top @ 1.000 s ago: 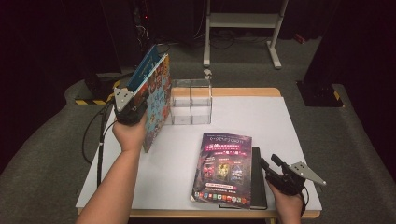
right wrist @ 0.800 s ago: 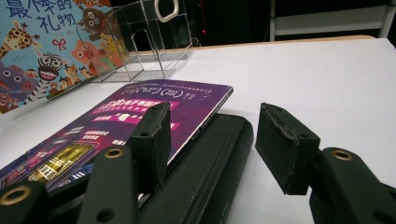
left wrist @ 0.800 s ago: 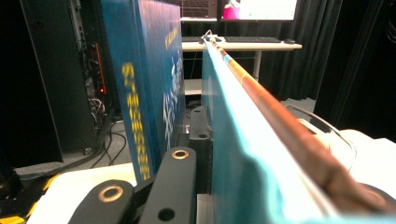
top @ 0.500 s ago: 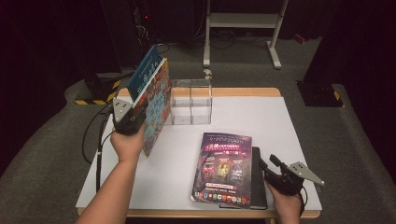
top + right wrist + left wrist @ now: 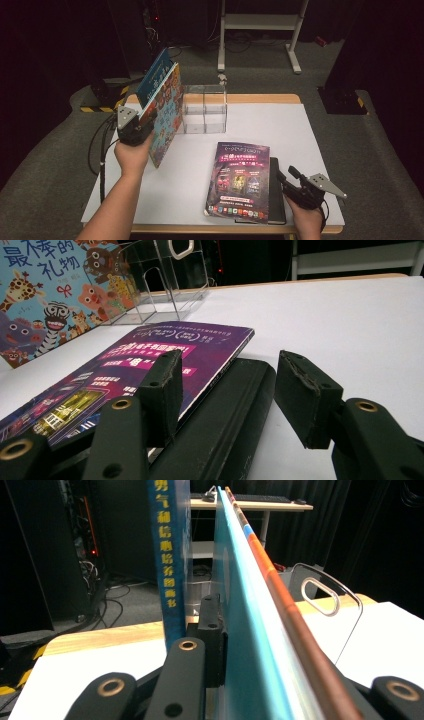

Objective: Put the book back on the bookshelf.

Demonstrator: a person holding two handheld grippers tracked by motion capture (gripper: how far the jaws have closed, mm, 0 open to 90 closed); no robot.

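- The left hand-held gripper point(image 5: 134, 131) is clamped on the lower edge of a picture book point(image 5: 165, 120) with cartoon animals on its cover, holding it upright and tilted over the left part of the counter point(image 5: 310, 130).
- A blue-spined book point(image 5: 154, 79) stands against the far side of the picture book; in the left gripper view its spine point(image 5: 170, 555) with yellow characters rises just beside the left jaw.
- In that view the picture book's teal cover point(image 5: 240, 645) runs edge-on between the jaws.
- A clear acrylic book stand point(image 5: 205, 109) sits on the counter just beside the held books, toward the far edge.
- A purple magazine point(image 5: 239, 181) lies flat near the front edge, partly over a black notebook point(image 5: 276, 200).
- The right hand-held gripper point(image 5: 295, 186) rests low at the counter's front right, jaws apart.
- In the right gripper view the black notebook point(image 5: 225, 410) lies between the spread jaws, with the magazine's corner point(image 5: 200, 347) by the left one; contact cannot be told.
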